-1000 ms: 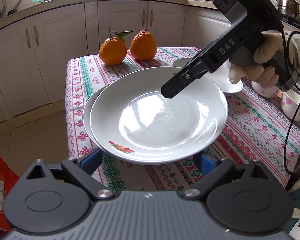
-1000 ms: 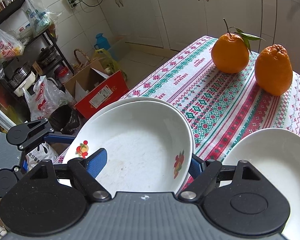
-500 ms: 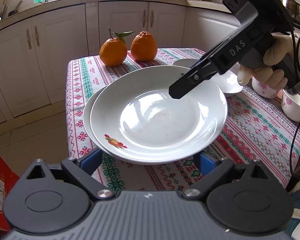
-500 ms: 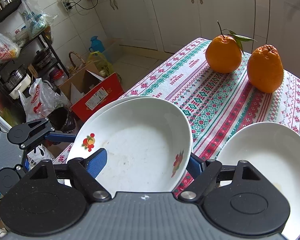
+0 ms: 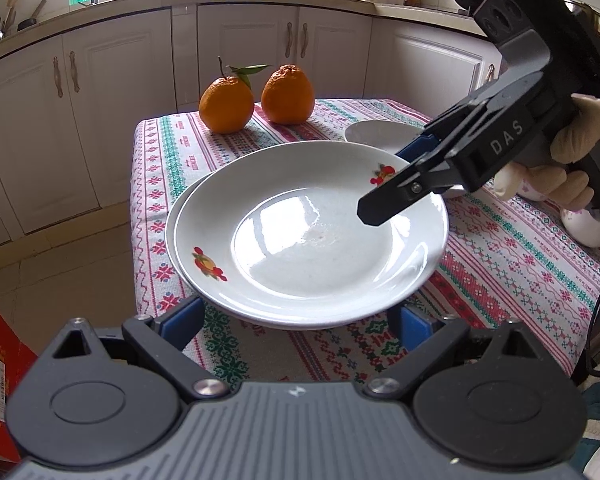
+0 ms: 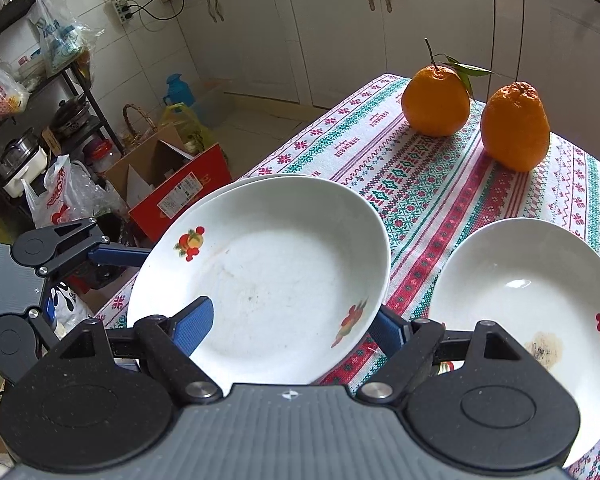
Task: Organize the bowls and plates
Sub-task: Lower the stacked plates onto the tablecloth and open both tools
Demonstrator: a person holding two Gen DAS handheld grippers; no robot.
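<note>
Two white deep plates with fruit prints are stacked near the table's left edge; the top plate (image 5: 308, 236) (image 6: 268, 276) sits on the lower plate (image 5: 172, 220). My right gripper (image 6: 288, 324) (image 5: 384, 196) is open and straddles the top plate's rim, one finger inside, one outside. My left gripper (image 5: 296, 320) is open, its blue fingers on either side of the stack's near rim and below it. A third white plate (image 6: 516, 300) (image 5: 376, 132) lies on the cloth to the right of the stack.
Two oranges (image 5: 256, 100) (image 6: 476, 116) stand at the table's far end. Small floral cups (image 5: 584, 224) stand behind the right hand. A red cardboard box (image 6: 176, 200) and a cluttered rack (image 6: 28, 120) stand on the floor beside the patterned tablecloth (image 5: 500, 256).
The right gripper has drawn back from the plate's middle towards its right rim. The top plate has turned, its fruit print shifting round. The left gripper has hardly moved.
</note>
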